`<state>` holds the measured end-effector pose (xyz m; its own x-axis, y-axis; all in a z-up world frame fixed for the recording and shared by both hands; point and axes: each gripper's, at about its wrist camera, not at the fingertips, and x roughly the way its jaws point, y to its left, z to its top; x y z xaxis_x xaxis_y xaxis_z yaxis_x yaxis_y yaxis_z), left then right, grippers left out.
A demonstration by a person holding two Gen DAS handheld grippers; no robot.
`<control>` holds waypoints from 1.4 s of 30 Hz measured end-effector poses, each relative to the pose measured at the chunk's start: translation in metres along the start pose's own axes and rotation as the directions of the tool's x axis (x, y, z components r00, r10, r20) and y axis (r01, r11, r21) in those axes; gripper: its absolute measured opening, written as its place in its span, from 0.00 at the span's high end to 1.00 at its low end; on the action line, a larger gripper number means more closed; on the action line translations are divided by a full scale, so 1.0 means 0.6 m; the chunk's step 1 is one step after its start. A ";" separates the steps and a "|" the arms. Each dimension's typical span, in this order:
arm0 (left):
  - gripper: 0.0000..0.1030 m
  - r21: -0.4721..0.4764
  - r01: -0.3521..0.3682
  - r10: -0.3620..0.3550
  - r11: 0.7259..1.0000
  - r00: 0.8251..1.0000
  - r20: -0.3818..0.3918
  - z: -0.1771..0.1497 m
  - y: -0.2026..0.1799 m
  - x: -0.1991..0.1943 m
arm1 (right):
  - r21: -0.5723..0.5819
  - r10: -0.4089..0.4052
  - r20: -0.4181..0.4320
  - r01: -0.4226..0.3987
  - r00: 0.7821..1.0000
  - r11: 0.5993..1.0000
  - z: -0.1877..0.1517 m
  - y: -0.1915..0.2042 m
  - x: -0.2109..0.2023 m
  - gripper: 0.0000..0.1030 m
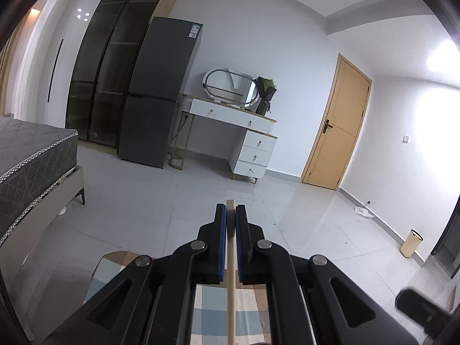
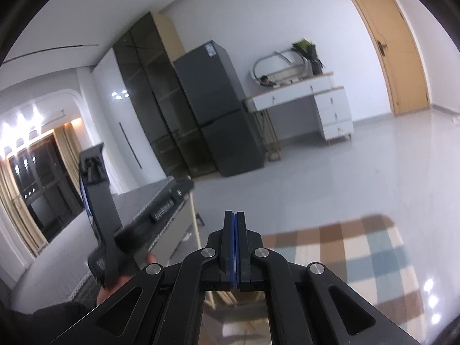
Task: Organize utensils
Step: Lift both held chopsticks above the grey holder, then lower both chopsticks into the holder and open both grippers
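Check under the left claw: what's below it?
Under the left claw, shut on a wooden stick, lies a checked cloth in blue, cream and brown. The claw's body covers most of it, and the stick's lower end runs out of frame.

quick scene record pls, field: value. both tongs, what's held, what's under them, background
left tongs: shut on a thin wooden stick, which runs upright between the pads
right tongs: shut, pads together, nothing between them
stick type: cannot tell, ends not visible
below: checked cloth in blue, brown and cream
background: grey fridge, white dresser with oval mirror, wooden door, bed
person: a hand on the left tool
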<state>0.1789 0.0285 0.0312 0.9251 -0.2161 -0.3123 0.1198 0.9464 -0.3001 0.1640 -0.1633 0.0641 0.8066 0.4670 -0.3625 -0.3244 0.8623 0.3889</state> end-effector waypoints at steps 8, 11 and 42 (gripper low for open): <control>0.98 0.040 -0.004 0.002 0.999 0.999 0.039 -0.004 -0.004 -0.004 | 0.075 -0.043 -0.074 0.049 0.996 0.996 -0.042 -0.049 -0.022 1.00; 0.98 0.022 -0.008 0.007 1.000 0.999 0.038 0.011 0.003 0.005 | 0.078 -0.050 -0.075 0.055 0.996 0.995 -0.048 -0.049 -0.039 1.00; 0.98 0.184 0.004 0.000 0.983 1.000 -0.017 0.002 -0.012 -0.031 | 0.119 -0.033 -0.066 0.040 0.997 0.992 -0.082 -0.046 -0.108 0.97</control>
<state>0.1610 0.0259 0.0402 0.9189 -0.2206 -0.3271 0.1873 0.9736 -0.1304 0.0963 -0.2081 0.0353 0.7827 0.4503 -0.4298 -0.2302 0.8509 0.4723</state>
